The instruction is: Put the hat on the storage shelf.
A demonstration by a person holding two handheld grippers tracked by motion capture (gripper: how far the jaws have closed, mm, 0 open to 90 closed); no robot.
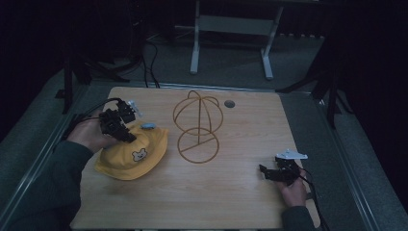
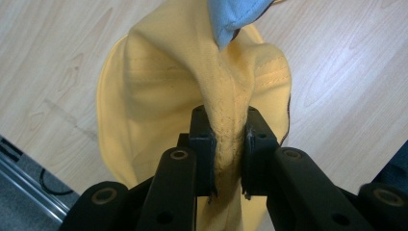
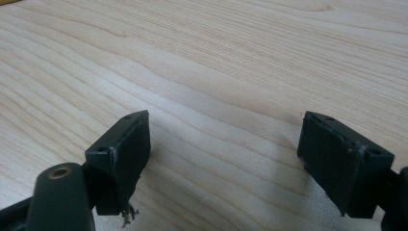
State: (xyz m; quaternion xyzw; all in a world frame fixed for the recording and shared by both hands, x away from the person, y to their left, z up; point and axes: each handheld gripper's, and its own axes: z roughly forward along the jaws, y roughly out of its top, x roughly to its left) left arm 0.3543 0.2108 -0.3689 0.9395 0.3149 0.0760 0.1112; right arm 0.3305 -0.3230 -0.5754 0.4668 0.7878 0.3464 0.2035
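Note:
A yellow child's hat (image 1: 132, 156) with a small bear face and a light blue tab (image 1: 148, 126) lies on the left of the wooden table (image 1: 240, 192). My left gripper (image 1: 130, 137) is shut on a fold of the hat's yellow cloth (image 2: 228, 139), and the hat hangs below the jaws, its brim partly lifted. A gold wire hat stand (image 1: 197, 127) with a dome top and ring base stands at the table's middle. My right gripper (image 1: 263, 171) rests low at the right front, open, with bare wood (image 3: 221, 144) between its jaws.
A round grey grommet (image 1: 229, 103) sits in the table top behind the stand. Black cables (image 1: 151, 62) trail over the floor at the back left, and a white frame's legs (image 1: 231, 43) stand beyond the table. Metal rails run along both table sides.

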